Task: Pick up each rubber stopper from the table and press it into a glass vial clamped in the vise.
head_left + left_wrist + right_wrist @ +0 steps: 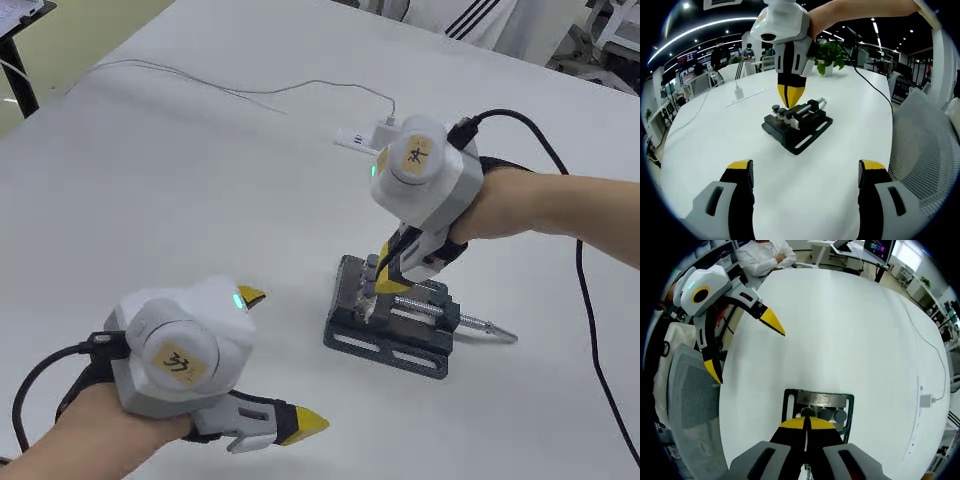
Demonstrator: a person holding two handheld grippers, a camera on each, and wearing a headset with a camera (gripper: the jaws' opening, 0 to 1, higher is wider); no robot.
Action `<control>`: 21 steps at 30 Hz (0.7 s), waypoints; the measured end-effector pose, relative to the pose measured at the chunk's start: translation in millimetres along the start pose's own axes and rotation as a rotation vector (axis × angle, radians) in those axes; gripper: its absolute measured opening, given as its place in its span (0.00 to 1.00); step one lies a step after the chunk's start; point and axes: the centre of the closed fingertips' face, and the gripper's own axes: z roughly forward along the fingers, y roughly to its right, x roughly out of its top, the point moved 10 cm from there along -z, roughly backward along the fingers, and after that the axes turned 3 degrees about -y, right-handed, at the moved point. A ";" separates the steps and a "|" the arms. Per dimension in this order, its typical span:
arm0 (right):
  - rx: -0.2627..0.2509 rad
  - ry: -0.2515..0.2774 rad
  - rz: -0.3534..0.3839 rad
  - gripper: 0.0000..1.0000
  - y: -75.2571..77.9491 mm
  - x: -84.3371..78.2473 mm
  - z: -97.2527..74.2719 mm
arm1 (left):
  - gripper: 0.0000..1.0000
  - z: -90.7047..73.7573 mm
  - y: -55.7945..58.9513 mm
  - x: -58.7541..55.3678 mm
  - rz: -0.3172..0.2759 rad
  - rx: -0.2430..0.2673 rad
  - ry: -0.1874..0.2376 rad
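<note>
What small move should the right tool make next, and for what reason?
Probably ease the right tool straight down a little. Its jaws are shut, and its tips sit over the row of dark stoppers standing in the vise. Whether the stopper beneath the tips is fully seated, I cannot tell, so a gentle press seems safest.

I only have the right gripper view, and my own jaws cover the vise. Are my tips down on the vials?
Observer: In the left gripper view, the right hand-held gripper hangs tip-down and shut, right at the tops of the vials in the vise. I cannot tell if it touches them.
Operator: Which way does the vise screw point?
Observer: In the head view, the screw sticks out of the vise on the side away from the left hand-held gripper.
</note>
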 end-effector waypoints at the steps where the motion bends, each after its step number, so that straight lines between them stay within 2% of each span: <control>1: 0.001 0.002 0.008 0.00 -0.6 0.4 0.2 | 0.85 0.0 -0.3 -0.5 -0.002 0.000 -0.001; 21: 0.028 -0.003 0.001 0.00 1.4 0.6 6.2 | 0.84 1.1 -0.8 -3.9 -0.019 -0.002 -0.006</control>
